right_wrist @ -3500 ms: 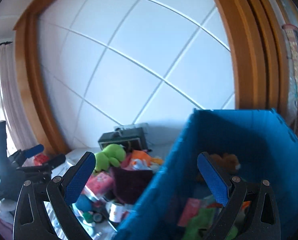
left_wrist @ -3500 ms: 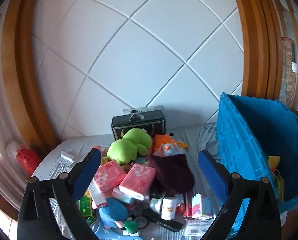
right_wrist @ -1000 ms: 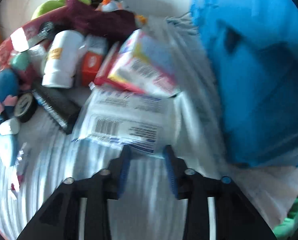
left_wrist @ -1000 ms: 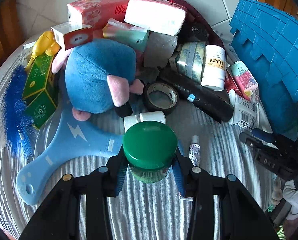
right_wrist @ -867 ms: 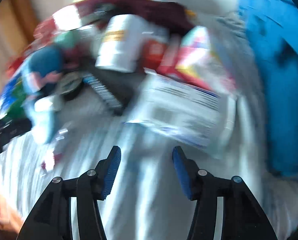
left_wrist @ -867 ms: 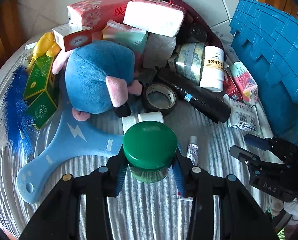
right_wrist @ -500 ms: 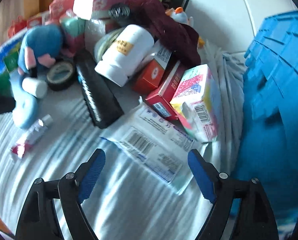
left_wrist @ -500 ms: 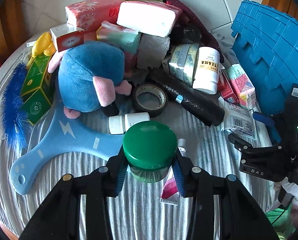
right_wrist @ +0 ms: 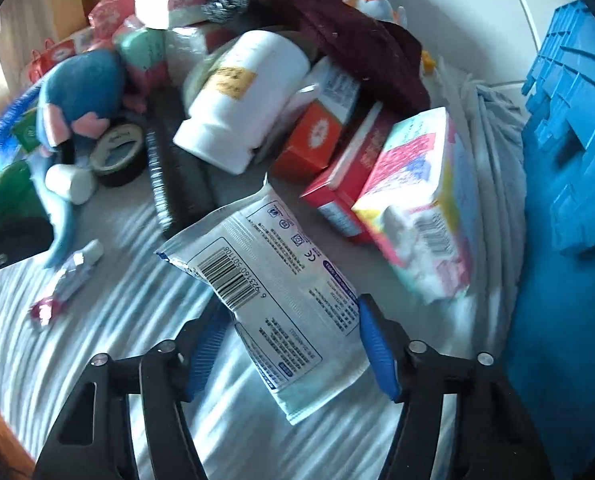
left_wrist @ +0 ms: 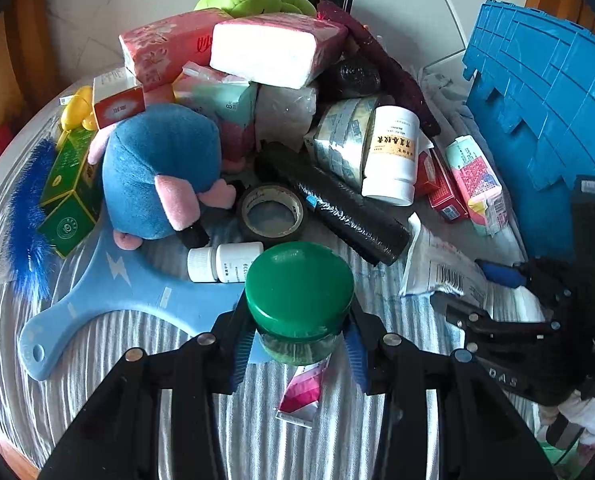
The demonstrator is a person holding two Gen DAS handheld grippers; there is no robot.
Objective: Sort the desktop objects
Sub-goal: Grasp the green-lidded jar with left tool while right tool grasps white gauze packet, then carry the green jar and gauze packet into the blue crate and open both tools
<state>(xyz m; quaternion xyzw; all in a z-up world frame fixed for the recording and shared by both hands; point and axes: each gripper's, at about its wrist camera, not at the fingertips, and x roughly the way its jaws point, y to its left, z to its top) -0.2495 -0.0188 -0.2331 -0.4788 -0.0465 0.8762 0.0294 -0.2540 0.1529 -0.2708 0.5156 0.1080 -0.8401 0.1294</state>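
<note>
My left gripper (left_wrist: 297, 350) is shut on a green-lidded jar (left_wrist: 299, 294) and holds it a little above the striped cloth (left_wrist: 97, 392). My right gripper (right_wrist: 293, 348) is open, its blue pads on either side of a flat white packet with a barcode (right_wrist: 275, 300) that lies on the cloth. The right gripper also shows in the left wrist view (left_wrist: 497, 292), beside the same packet (left_wrist: 437, 272). A blue crate (right_wrist: 569, 184) stands at the right.
A pile of objects fills the table: blue plush (left_wrist: 157, 172), tape roll (left_wrist: 271, 212), black roll (left_wrist: 337, 208), white bottle (left_wrist: 391, 156), small white bottle (left_wrist: 225, 262), pink tissue packs (left_wrist: 273, 46), colourful pack (right_wrist: 421, 200), red boxes (right_wrist: 337, 176), blue fan (left_wrist: 117, 292), small tube (left_wrist: 301, 392).
My left gripper has lifted the jar off the table and drawn back. My right gripper has opened, moved in over the white packet, and now straddles it.
</note>
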